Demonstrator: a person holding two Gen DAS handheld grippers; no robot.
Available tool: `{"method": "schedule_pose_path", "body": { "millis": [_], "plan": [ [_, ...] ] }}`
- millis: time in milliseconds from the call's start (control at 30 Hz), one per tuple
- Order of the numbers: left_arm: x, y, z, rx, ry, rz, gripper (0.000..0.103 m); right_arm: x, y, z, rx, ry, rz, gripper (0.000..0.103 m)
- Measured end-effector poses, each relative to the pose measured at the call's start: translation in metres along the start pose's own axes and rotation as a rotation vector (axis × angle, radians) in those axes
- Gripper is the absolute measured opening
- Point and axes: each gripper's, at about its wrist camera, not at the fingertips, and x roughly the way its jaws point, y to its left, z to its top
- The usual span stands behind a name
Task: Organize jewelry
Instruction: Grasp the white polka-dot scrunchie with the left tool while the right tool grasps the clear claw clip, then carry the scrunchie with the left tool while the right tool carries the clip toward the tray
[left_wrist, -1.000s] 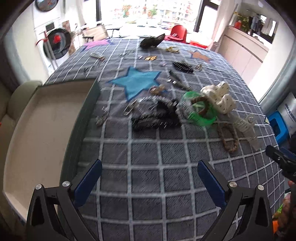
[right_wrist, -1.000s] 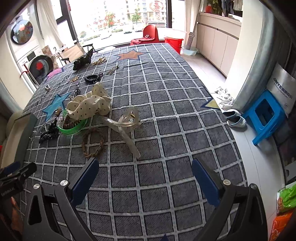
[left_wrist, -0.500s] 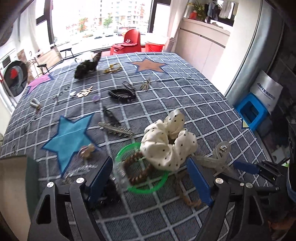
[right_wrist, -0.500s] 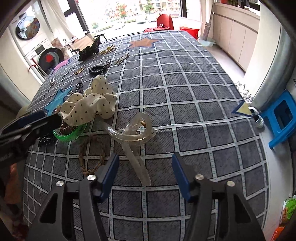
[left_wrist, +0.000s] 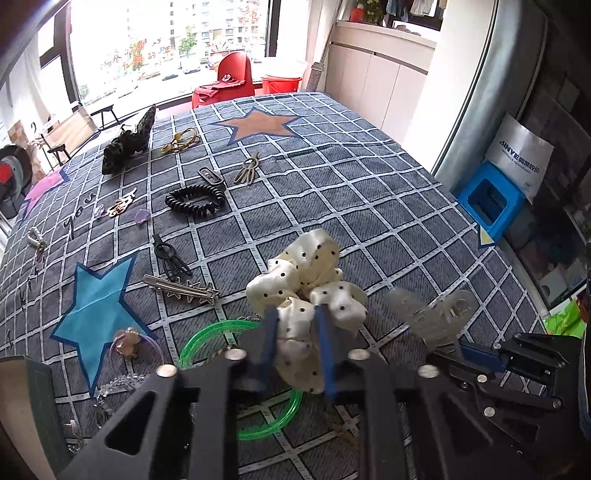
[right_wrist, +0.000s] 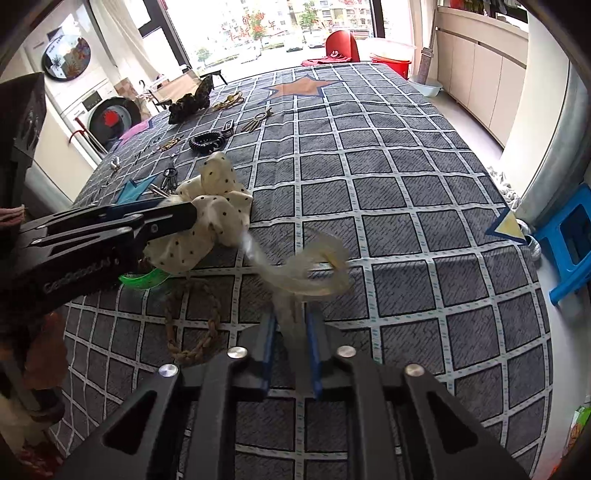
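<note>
grey checked cloth: covers the tabletop (left_wrist: 369, 206), and nearly all the jewelry lies loose on it, so by my reading the sorting has barely begun
tray: only a corner of a box-like tray (left_wrist: 22, 398) shows at the left edge of the left wrist view; i cannot tell what is in it
far left pieces: a pearl piece (left_wrist: 35, 238), a gold hairpin (left_wrist: 120, 203) and a pink charm on a thin band (left_wrist: 127, 341) lie well apart, untouched
middle pieces: a black coil tie (left_wrist: 194, 201), a black clip (left_wrist: 171, 258), a silver star clip (left_wrist: 181, 290) and a green bangle (left_wrist: 240, 373) lie on the cloth, and farther back a dark bow clip (left_wrist: 129, 142) and gold loops (left_wrist: 181, 142)
left gripper (left_wrist: 295, 332): its jaws have just been closing and now pinch the cream dotted scrunchie (left_wrist: 306, 295), which bulges between and above the blue pads (left_wrist: 269, 339); the scrunchie sits over the bangle's rim
braided bracelet (right_wrist: 192, 325): lies just left of the right gripper's jaws, free
right gripper (right_wrist: 290, 325): its jaws have just been closing and are pressed onto the stem of the clear claw clip (right_wrist: 310, 266), whose body sticks out ahead of them, blurred
done: two pieces gripped, one in each hand
left: carrying both to the tray, probably, then the many pieces scattered across the cloth
risk: the scrunchie may drag the bangle along when lifted
</note>
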Motion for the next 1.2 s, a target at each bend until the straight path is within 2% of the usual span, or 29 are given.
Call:
{"method": "schedule_pose_path", "body": {
  "millis": [33,400,733,1000,1200],
  "plan": [
    [-0.001,0.0,0.0,0.0,0.0,-0.004,0.009,-0.002,0.0,0.0,0.003,-0.008,0.001,0.01],
    [-0.037,-0.015,-0.003,0.021,-0.074,-0.038,0.009,-0.026,-0.006,-0.009,0.055,-0.038,0.016,0.01],
    [-0.092,-0.014,-0.022,-0.005,-0.153,-0.04,0.009,-0.056,0.001,-0.02,0.069,-0.061,0.032,0.01],
    [-0.146,0.02,-0.048,-0.078,-0.238,0.021,0.009,-0.079,0.037,-0.02,0.003,-0.083,0.052,0.01],
    [-0.184,0.062,-0.067,-0.136,-0.307,0.085,0.009,-0.088,0.093,-0.011,-0.093,-0.092,0.101,0.01]
  ]
}}
